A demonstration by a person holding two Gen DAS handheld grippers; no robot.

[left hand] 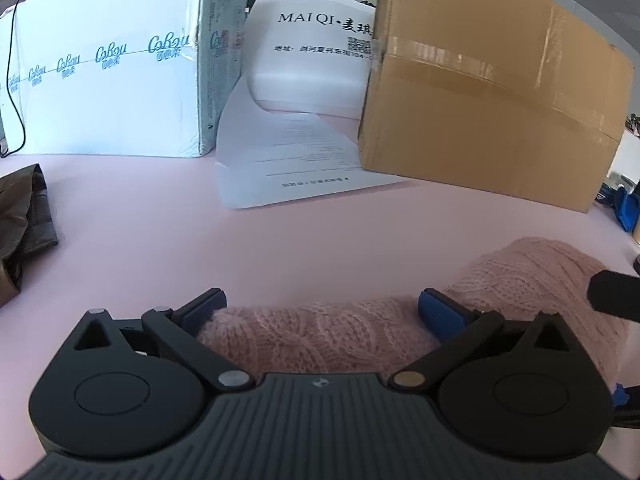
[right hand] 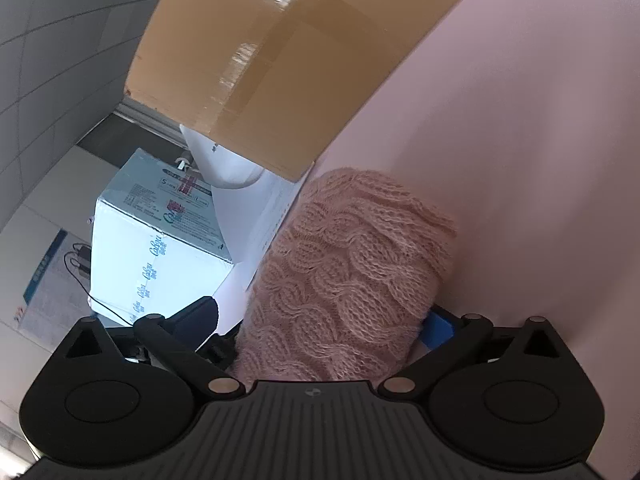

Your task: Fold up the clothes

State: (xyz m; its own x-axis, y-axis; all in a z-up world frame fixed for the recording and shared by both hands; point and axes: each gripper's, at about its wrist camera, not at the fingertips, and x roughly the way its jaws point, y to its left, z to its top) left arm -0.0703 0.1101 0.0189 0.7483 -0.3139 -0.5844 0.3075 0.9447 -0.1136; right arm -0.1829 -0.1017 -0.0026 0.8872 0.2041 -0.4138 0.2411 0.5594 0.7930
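Between my left fingers [left hand: 322, 306], spread wide, lies the rolled pink knit sweater [left hand: 320, 336] on the pink tabletop [left hand: 280, 240]. Wide apart too, my right fingers [right hand: 324, 320] straddle its other end without pressing. Farther off lie printed paper sheets [left hand: 288, 160], a brown carton [left hand: 492, 92] right, a white box [left hand: 108, 80] left.

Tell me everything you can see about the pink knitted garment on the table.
The pink knitted garment is a fuzzy, soft-looking cable knit, bunched into a thick roll on the pink table. It lies between the wide-open jaws of both the left tongs and the right tongs, near the brown cardboard box. Whether the pads press on it is unclear.
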